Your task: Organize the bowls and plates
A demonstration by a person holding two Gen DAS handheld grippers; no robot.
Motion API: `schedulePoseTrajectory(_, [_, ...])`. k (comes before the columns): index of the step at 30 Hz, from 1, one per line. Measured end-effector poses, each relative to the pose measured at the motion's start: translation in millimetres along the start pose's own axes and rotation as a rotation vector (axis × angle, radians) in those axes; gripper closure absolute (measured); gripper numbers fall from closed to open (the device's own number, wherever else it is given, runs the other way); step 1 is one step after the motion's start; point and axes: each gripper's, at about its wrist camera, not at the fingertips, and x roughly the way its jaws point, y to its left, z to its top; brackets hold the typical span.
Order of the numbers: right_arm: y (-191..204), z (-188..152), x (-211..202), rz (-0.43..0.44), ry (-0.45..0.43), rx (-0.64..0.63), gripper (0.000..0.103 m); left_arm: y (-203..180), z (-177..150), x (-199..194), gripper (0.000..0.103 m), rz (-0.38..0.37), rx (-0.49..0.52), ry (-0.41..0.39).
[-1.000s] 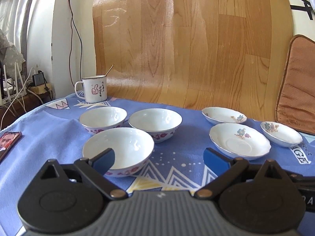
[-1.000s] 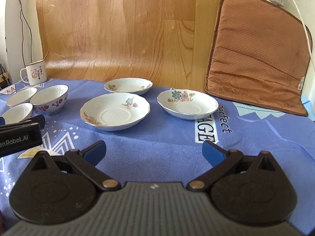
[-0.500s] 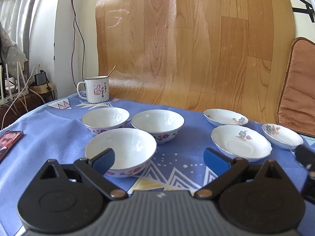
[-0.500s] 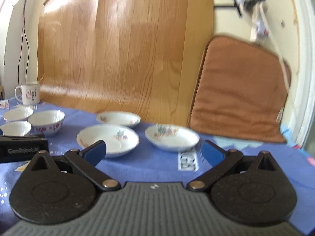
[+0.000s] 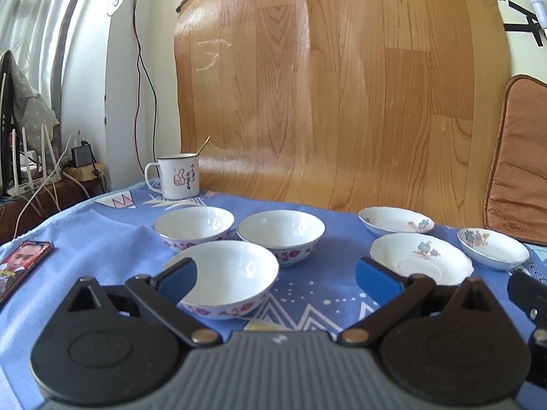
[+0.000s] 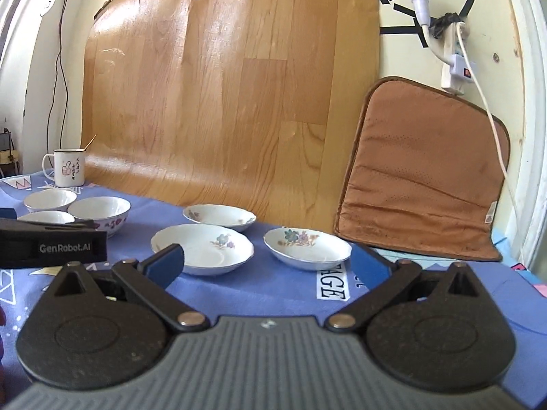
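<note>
Three white bowls with pink flowers sit on the blue cloth: a near bowl (image 5: 225, 278), a back left bowl (image 5: 194, 227) and a back right bowl (image 5: 281, 235). Three flowered plates lie to their right: a far plate (image 5: 396, 221), a middle plate (image 5: 421, 259) and a right plate (image 5: 493, 247). My left gripper (image 5: 278, 278) is open and empty, just behind the near bowl. My right gripper (image 6: 266, 263) is open and empty, behind the middle plate (image 6: 202, 247) and the right plate (image 6: 307, 247). The far plate also shows in the right wrist view (image 6: 218, 216).
A white mug (image 5: 179, 176) with a spoon stands at the back left. A phone (image 5: 22, 266) lies near the left table edge. A wood-pattern sheet (image 5: 335, 102) and a brown cushion (image 6: 424, 174) lean on the wall behind. The left gripper's body (image 6: 51, 246) shows at the left.
Both grippers have tilted upward and drawn back a little, so more wall shows. Nothing on the table has moved. Both stay open.
</note>
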Motion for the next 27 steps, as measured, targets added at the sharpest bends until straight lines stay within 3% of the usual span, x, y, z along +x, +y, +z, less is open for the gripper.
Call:
schedulePoseTrajectory(6, [11.3,-4.2,-5.1,0.049,-0.025,-0.063,0.0,0.9,0.6,2.6,0.0,-0.005,-0.002,0.013])
schedulePoseTrajectory(12, [3.3,-1.4,0.5,0.067,0.004,-0.022,0.001,-2.7,-0.9,1.3,0.0,-0.01,0.021,0.013])
schedulePoseTrajectory(19, [0.1,-3.1,3.9,0.093,0.04,0.011,0.027,-4.4,-0.9,3.1,0.0,-0.018,0.032,0.027])
schedulePoseTrajectory(27, [-2.9,-4.0,7.6,0.102,0.059,0.029,0.037,-8.7,-1.1,4.3,0.001,-0.032,0.065,0.033])
